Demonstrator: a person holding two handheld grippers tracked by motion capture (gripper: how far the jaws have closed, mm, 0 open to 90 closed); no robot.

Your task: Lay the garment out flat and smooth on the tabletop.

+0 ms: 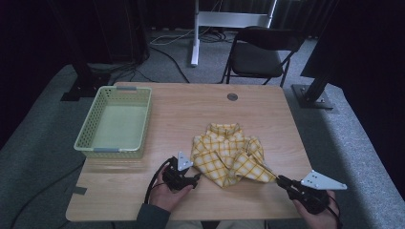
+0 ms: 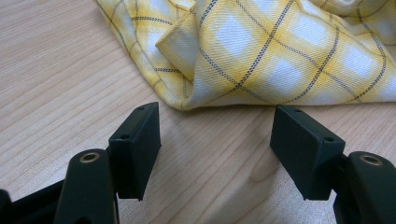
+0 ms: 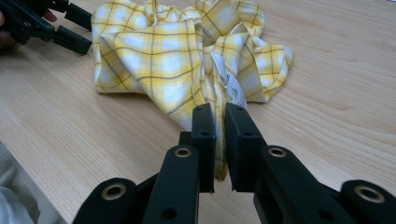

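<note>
The yellow checked shirt (image 1: 229, 155) is lying crumpled at the counter's (image 1: 191, 109) lower centre, collar pointing toward the frame's top, one corner stretching lower right where the right hand-held gripper (image 1: 282, 181) is clamping it; the left hand-held gripper (image 1: 197, 177) is gaping beside its left edge.

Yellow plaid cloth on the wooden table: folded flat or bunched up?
Bunched up: the yellow plaid cloth lies in rumpled folds, one corner pinched in the right tool.

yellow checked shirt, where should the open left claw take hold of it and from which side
Probably the folded edge of the yellow checked shirt that lies right ahead of the left claw. That edge sits flat on the table, so come in low and level from the person's side, one jaw sliding under the fold. The right claw already pinches the opposite corner, so this gives a spread hold.
</note>
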